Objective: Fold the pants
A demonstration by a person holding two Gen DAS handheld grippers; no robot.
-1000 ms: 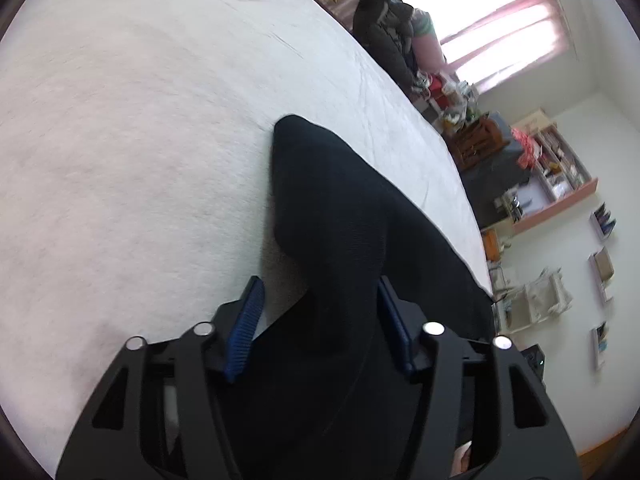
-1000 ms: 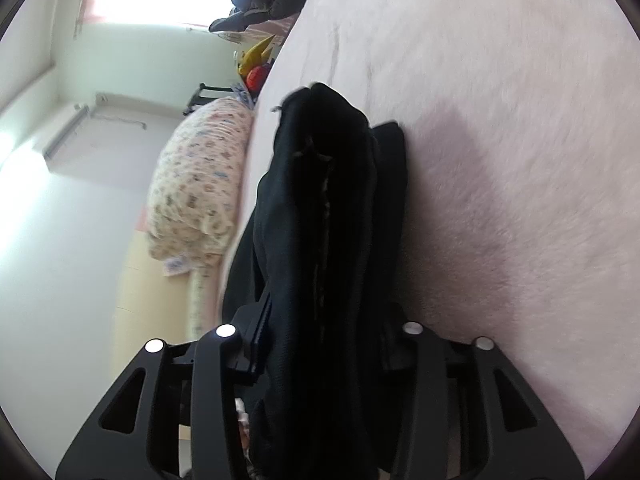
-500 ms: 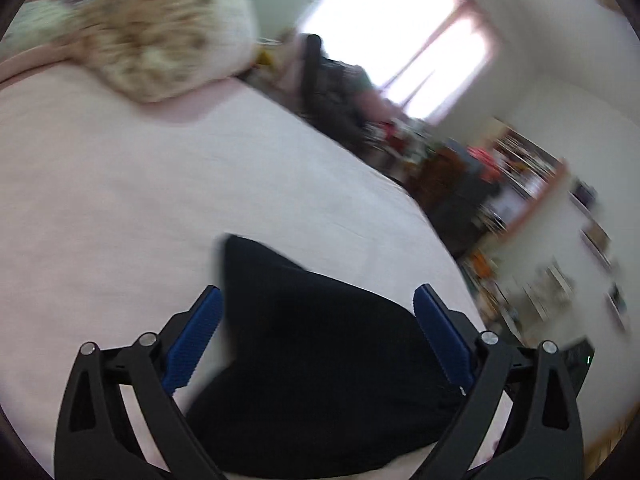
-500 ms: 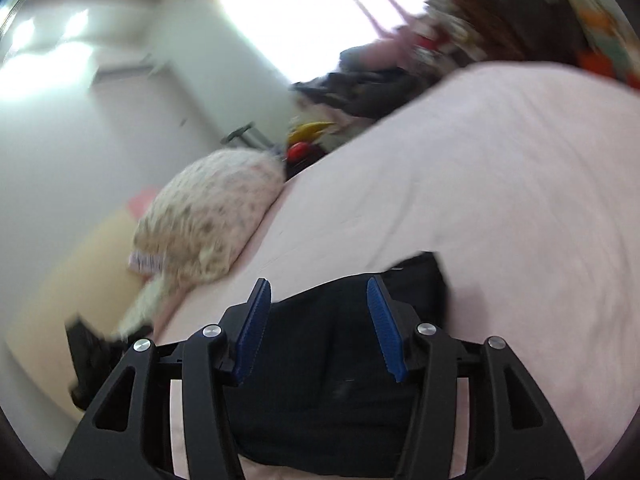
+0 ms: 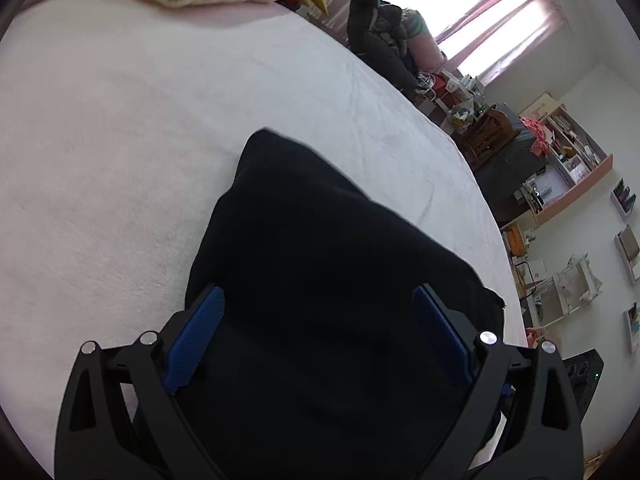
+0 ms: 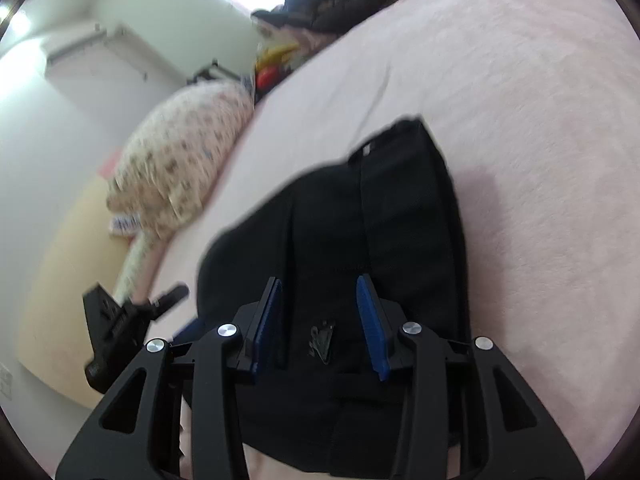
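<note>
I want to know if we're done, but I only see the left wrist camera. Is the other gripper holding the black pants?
Observer: No. The right gripper is open, jaws apart over the folded black fabric pants, gripping nothing.
Operator: Do they look neat from there?
Observer: Mostly. Layers sit stacked along the right edge, lying on the fuzzy pink bed cover.
Operator: Anything else I can't see?
Observer: A small white tag shows at the pants' far edge.

- L gripper [image 5: 318, 320]: jaws spread wide, nothing between the pads (blue).
- R gripper [image 6: 320, 312]: jaws parted, narrower gap, gripping nothing.
</note>
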